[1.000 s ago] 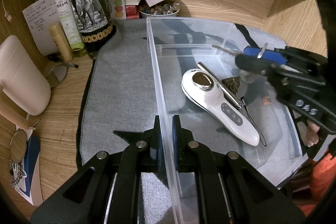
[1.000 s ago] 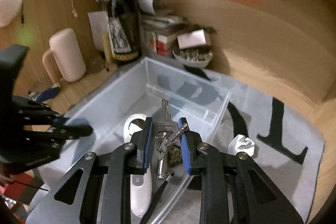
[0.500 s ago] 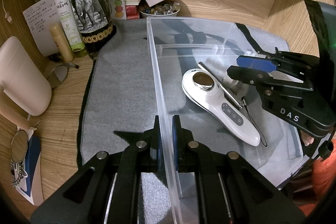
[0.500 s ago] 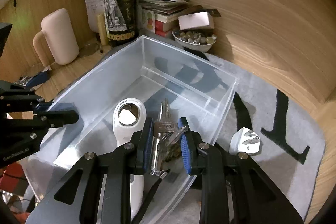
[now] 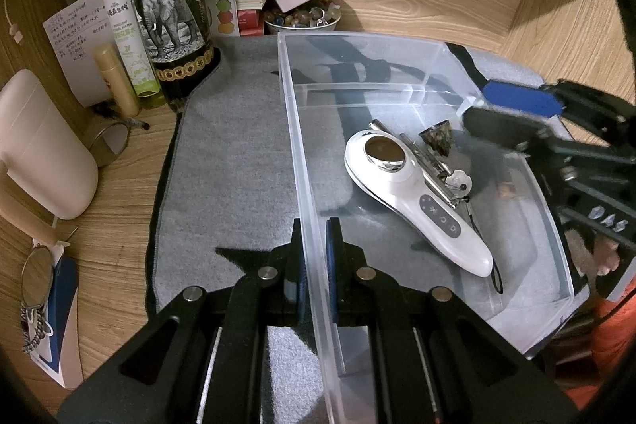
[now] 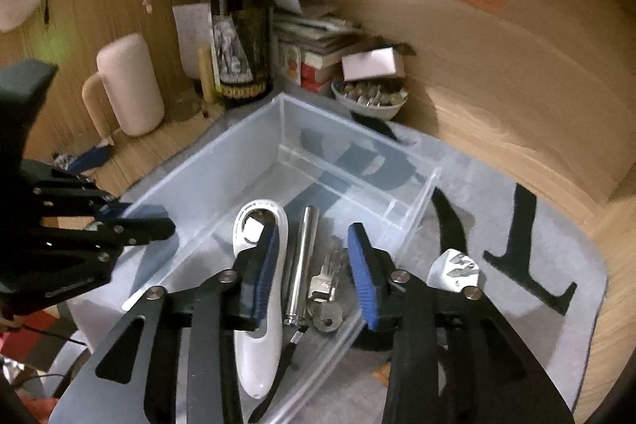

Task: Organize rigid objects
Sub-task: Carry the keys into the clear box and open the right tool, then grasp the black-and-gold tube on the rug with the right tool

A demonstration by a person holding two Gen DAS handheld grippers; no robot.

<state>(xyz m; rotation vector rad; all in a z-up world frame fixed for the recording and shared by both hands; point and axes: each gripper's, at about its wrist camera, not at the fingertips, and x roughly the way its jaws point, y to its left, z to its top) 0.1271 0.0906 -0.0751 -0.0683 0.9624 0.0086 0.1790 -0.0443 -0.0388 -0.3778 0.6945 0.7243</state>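
With my left hand-held gripper (image 5: 314,257) clamped on the clear bin (image 5: 292,130) wall, I lift my wide-open, empty right hand-held gripper (image 6: 314,269) straight up so I don't snag the keys (image 6: 326,299) lying in the bin beside the white device (image 6: 258,304), blades pointing toward the bin's far wall.

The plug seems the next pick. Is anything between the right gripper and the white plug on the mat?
Only the clear bin's side wall: the open right gripper hangs over the bin, while the white plug lies outside it on the grey mat. Nothing else visible.
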